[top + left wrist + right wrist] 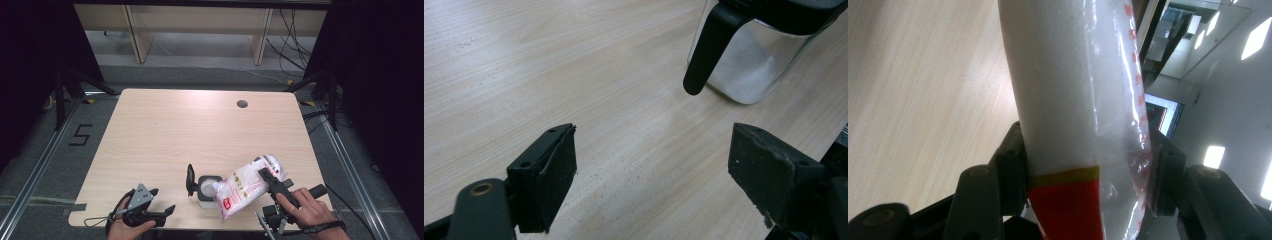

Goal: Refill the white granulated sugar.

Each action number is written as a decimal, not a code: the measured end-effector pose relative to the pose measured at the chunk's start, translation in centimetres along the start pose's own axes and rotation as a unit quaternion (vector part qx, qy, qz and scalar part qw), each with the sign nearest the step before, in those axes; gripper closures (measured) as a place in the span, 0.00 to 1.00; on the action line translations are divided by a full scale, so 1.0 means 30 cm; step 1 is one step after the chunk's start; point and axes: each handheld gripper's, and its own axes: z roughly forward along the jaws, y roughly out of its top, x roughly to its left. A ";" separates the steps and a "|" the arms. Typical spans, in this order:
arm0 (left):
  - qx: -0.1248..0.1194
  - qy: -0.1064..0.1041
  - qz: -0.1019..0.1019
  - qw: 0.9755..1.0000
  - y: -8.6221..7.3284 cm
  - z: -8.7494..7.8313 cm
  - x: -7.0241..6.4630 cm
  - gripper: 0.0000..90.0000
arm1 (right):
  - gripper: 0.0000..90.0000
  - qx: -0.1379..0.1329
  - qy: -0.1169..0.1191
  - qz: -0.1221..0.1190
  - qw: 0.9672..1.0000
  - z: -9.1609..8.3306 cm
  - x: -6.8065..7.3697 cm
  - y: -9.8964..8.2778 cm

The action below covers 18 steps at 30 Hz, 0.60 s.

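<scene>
The number 5 (80,135) is taped on the grey floor (45,165) left of your wooden table (200,130); red print runs along the bag (247,182), too small to read. The table has a round cable hole (242,104) near its far right corner, with pale desk legs (137,35) and cables (295,40) beyond it on the floor. The clear plastic bag of white grains lies tilted just right of the jar (207,189), its lower end over the jar's open mouth. Your right gripper (272,182) is clamped across the bag, jaws pressing its sides. The jar, part full of white grains, stands near the table's front edge with its black lid (190,179) flipped up. Your left gripper (162,212) rests left of the jar, jaws wide apart and holding nothing.
</scene>
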 end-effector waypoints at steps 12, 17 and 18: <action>-0.002 0.000 0.009 1.000 0.001 -0.001 0.004 0.21 | 0.54 0.001 0.003 0.006 1.000 0.000 0.003 0.000; -0.002 0.001 0.011 1.000 0.002 -0.002 0.005 0.21 | 0.54 0.003 0.006 -0.006 1.000 0.001 -0.003 -0.001; 0.000 0.003 0.010 1.000 0.002 -0.003 0.003 0.21 | 0.54 0.003 0.007 -0.006 1.000 0.000 -0.003 -0.001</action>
